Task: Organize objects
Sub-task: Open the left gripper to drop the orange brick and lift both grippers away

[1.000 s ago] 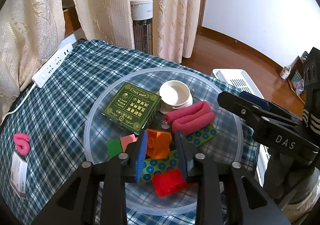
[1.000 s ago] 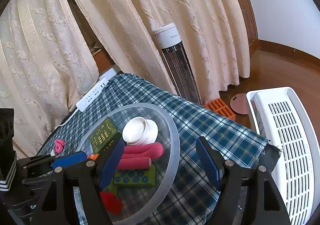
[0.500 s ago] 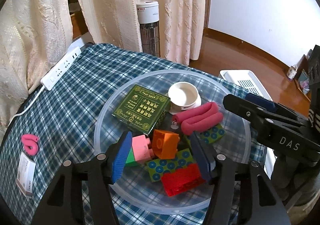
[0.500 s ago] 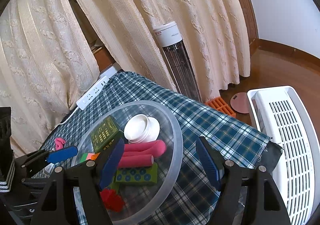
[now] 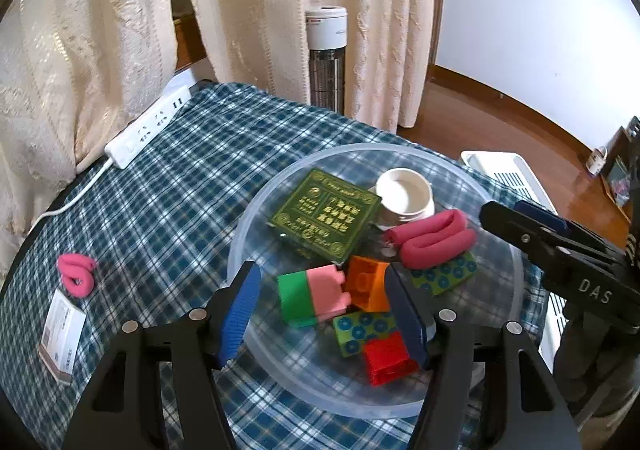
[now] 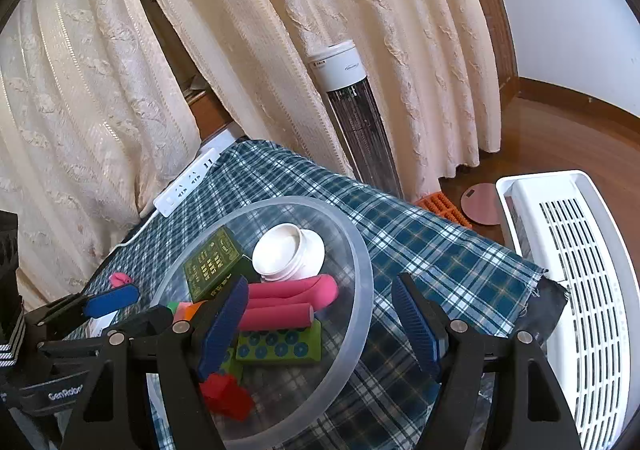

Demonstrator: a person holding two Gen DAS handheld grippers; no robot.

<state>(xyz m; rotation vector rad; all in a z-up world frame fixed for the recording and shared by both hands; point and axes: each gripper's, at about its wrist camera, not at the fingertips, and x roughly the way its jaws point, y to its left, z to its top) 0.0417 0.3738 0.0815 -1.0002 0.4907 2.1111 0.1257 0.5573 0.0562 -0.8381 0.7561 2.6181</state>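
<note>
A clear round tray (image 5: 400,147) on the plaid cloth holds a green box (image 5: 326,213), a white cup (image 5: 406,197), a pink foam roll (image 5: 432,238), an orange brick (image 5: 366,286), a green-and-pink brick (image 5: 312,296), two dotted green bricks (image 5: 362,330) and a red brick (image 5: 386,358). My left gripper (image 5: 320,274) hangs over the tray's near side. Its jaws are opening, and its pads touch none of the bricks below. My right gripper (image 6: 320,284) stands open over the tray's right rim (image 6: 360,250), holding nothing. A small pink roll (image 5: 76,278) lies on the cloth, left of the tray.
A white card (image 5: 62,334) lies by the small pink roll. A power strip (image 5: 148,127) sits at the cloth's far left edge. A tower heater (image 5: 326,57) stands before the curtains. A white slatted appliance (image 6: 572,290) is on the floor to the right.
My left gripper has opened and let go of the orange brick, which now lies in the tray beside the green-and-pink brick. The gripper has drawn back a little. My right gripper has stayed put.
</note>
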